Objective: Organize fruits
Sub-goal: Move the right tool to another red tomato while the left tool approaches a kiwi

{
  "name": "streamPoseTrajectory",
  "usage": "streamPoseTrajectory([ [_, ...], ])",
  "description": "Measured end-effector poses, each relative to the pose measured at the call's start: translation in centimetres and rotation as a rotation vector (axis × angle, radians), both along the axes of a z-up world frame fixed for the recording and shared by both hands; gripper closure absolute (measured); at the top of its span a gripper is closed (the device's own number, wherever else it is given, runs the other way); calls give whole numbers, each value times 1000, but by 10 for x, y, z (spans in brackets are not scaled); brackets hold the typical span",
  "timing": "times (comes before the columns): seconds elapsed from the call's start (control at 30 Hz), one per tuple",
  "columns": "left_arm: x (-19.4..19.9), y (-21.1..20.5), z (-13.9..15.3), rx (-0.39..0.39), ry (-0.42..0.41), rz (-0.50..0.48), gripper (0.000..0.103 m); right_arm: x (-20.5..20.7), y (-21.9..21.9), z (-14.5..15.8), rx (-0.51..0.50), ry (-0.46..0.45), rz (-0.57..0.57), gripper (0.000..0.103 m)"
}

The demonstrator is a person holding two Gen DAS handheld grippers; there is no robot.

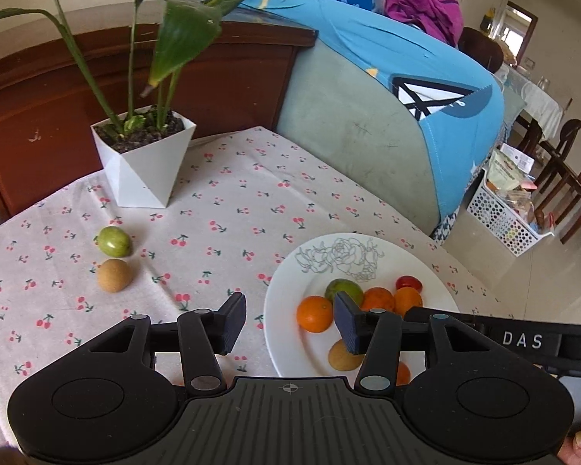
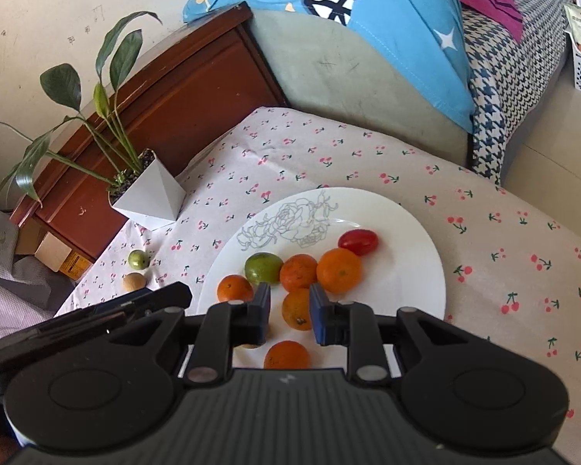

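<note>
A white plate (image 2: 406, 271) with a rose drawing holds several oranges (image 2: 339, 270), a green fruit (image 2: 263, 267), a red tomato (image 2: 358, 242) and a tan fruit. My right gripper (image 2: 289, 316) is open just above the plate, its fingers either side of an orange (image 2: 296, 308) without gripping it. My left gripper (image 1: 289, 327) is open and empty over the plate's left edge (image 1: 275, 333). On the cloth to the left lie a green fruit (image 1: 114, 241) and a brown fruit (image 1: 114, 275), also seen in the right wrist view (image 2: 138, 259).
A white angular pot with a leafy plant (image 1: 143, 162) stands at the table's back left. A sofa arm with blue cloth (image 1: 387, 116) borders the table's far side. A wooden cabinet (image 1: 58, 97) is behind the plant. A white basket (image 1: 503, 213) sits on the floor.
</note>
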State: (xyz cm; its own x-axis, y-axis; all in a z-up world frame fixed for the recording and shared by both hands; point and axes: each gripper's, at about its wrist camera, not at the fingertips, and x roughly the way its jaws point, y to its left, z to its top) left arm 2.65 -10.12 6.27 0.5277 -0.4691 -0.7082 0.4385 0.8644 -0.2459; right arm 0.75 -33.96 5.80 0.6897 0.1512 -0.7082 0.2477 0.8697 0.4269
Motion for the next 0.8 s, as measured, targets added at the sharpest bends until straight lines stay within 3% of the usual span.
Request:
streamPoseTrajectory([
  [0.43,15,65,1,31,34,198,54,12,53,-5,2,-32,208,79],
  [0.8,14,90,-9,88,61,233,54,30,101,-24,-55,-11,361,79],
])
